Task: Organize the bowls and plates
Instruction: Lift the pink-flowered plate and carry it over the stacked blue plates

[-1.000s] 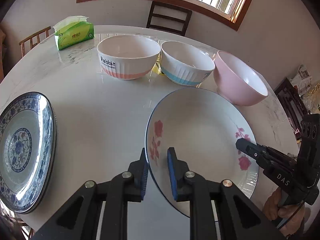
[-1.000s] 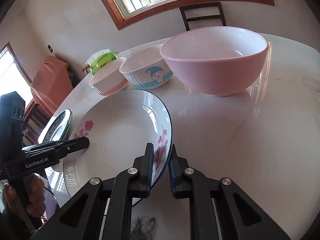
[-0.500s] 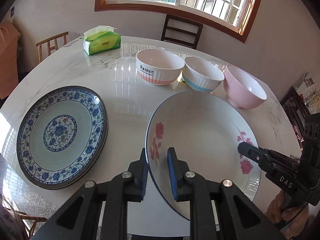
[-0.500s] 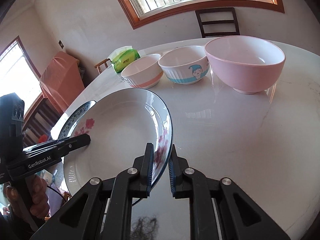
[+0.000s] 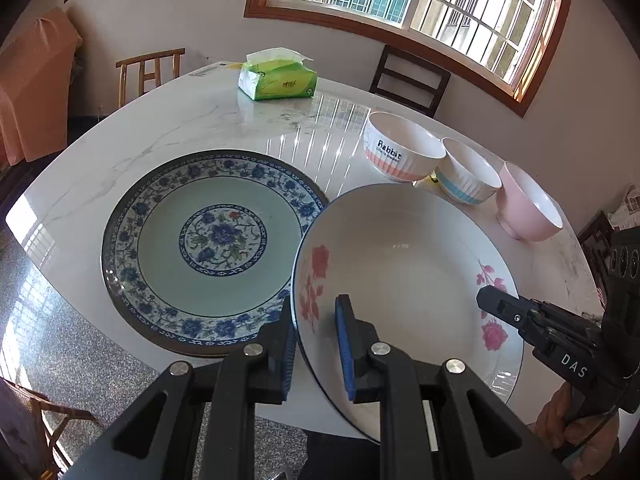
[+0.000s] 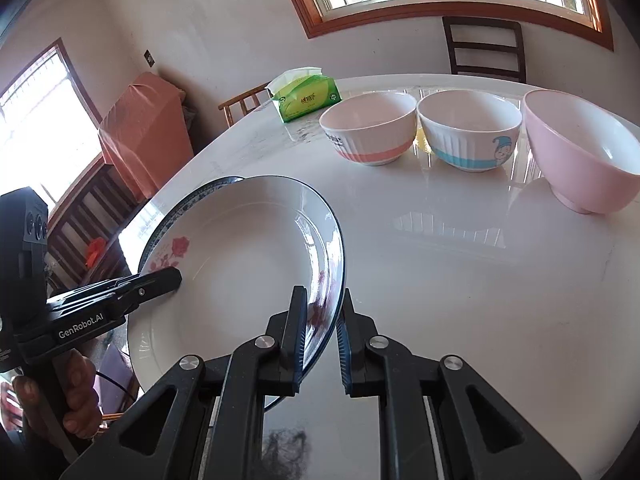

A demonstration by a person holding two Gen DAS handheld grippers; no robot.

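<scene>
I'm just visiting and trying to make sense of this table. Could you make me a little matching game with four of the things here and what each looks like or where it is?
Things:
1. rose plate
2. blue plate
3. pink bowl
4. tissue pack

Descriptions:
A. green, at the far side of the table
B. lying flat on the table, flower pattern in its middle
C. held at its rim by both grippers
D. plain, at one end of the row of bowls

Pairs: 1-C, 2-B, 3-D, 4-A
</scene>
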